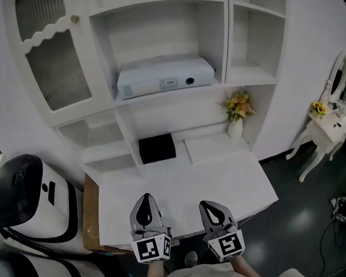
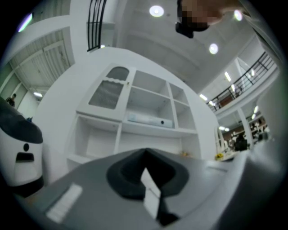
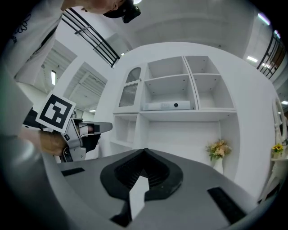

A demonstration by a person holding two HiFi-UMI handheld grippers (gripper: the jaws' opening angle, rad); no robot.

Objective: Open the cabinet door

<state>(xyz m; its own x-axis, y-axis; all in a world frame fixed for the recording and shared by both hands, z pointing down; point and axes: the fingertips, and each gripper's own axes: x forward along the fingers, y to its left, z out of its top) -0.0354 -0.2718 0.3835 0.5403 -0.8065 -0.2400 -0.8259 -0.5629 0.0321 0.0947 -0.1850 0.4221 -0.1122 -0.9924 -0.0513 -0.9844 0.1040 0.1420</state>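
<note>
The cabinet door (image 1: 53,60) is a white frame with ribbed glass at the upper left of the white shelf unit. It stands closed, and a small brass knob (image 1: 75,19) sits at its upper right edge. The door also shows in the left gripper view (image 2: 109,93) and in the right gripper view (image 3: 129,90). My left gripper (image 1: 145,199) and right gripper (image 1: 207,204) hover side by side over the near edge of the white desk (image 1: 233,181), well short of the door. Both are shut and hold nothing (image 2: 145,152) (image 3: 145,150). The left gripper (image 3: 105,127) appears at the left of the right gripper view.
A long white box (image 1: 164,76) lies on the middle shelf, with a black box (image 1: 157,148) below it. A vase of yellow flowers (image 1: 237,115) stands at the right of the desk nook. A white-and-black machine (image 1: 25,195) sits at the left, and a small white table (image 1: 328,127) at the right.
</note>
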